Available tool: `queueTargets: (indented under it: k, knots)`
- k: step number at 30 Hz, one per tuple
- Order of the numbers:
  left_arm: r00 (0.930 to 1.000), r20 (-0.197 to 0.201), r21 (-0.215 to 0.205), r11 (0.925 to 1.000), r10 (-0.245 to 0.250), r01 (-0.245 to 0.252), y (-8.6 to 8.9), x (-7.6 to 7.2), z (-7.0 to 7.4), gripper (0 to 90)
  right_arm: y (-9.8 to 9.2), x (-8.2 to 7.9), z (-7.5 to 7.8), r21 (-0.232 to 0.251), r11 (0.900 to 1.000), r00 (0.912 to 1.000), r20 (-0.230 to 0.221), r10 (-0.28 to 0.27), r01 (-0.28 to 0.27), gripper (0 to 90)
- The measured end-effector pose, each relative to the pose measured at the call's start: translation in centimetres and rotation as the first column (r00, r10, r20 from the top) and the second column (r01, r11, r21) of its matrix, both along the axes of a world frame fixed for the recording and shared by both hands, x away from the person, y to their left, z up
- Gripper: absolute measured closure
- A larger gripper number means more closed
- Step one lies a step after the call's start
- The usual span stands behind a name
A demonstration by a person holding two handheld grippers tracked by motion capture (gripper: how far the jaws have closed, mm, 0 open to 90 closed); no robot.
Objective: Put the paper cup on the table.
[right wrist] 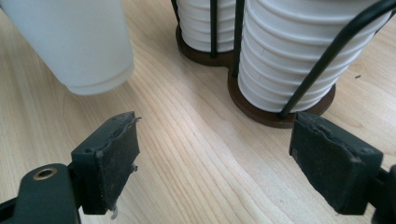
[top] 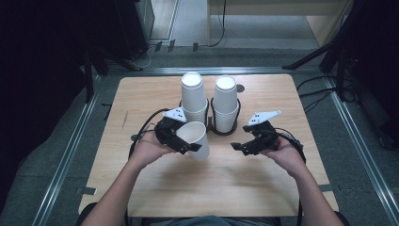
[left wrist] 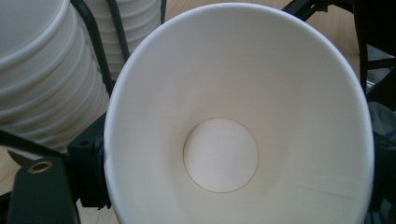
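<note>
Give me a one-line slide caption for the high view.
Left claw holds a tilted paper cup above the table; right claw open, before two cup stacks in a wire rack.

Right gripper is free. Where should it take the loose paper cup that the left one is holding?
Take the loose paper cup on its lower side wall, near the base. It tilts with its mouth toward the left gripper, which already clamps the rim, so the closed, narrower end points toward the right gripper. Come in level from that side with the fingers open, straddling the wall.
</note>
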State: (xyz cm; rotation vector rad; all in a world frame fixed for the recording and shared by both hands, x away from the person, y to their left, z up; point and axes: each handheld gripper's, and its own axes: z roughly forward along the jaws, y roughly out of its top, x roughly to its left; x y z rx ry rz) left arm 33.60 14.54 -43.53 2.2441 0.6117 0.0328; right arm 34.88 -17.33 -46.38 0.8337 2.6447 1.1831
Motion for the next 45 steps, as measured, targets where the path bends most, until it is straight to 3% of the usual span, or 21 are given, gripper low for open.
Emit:
queueTargets:
  k: [4,6,10,18,22,31,38,45]
  knots:
    - [0.9998,-0.001,0.01,0.9998,0.018,-0.018,0.8,-0.1,-0.1,12.1,0.0,0.6,-0.2,-0.034,0.999,0.9999,-0.01,-0.006,0.006,16.2]
    - [0.9997,-0.002,0.019,0.9995,0.023,-0.023,1.3,-0.2,-0.1,12.0,0.0,0.9,-0.3,-0.032,0.999,0.9999,-0.01,-0.005,0.005,16.2]
    - [1.0,-0.009,-0.003,1.0,0.003,-0.003,2.1,-0.4,0.2,11.8,0.0,1.2,-0.4,-0.041,0.999,1.0,0.004,0.001,0.0,16.2]
    - [0.9989,-0.003,-0.004,0.9989,0.047,-0.047,4.0,-0.5,0.2,11.8,-0.1,1.8,0.0,-0.04,0.999,0.9999,0.008,-0.01,0.01,16.4]
    - [0.9994,-0.006,-0.061,0.9975,0.035,-0.035,5.3,-0.5,-0.1,11.7,-0.2,2.1,-0.1,-0.042,0.999,0.9999,0.009,-0.009,0.009,16.6]
    - [0.9951,0.014,0.021,0.9949,0.098,-0.098,7.0,0.0,-0.3,11.6,-0.3,2.2,-0.5,-0.054,0.998,0.9999,0.004,-0.011,0.011,17.6]
    - [0.9886,-0.008,0.019,0.9885,0.15,-0.15,8.4,0.7,-0.6,11.6,0.0,2.0,-0.5,-0.041,0.999,0.9999,0.01,0.0,0.0,17.6]
    - [0.9827,-0.012,0.049,0.9817,0.185,-0.184,9.3,1.6,-1.2,11.5,0.0,1.8,-0.7,-0.044,0.999,0.9998,0.017,0.014,-0.013,17.6]
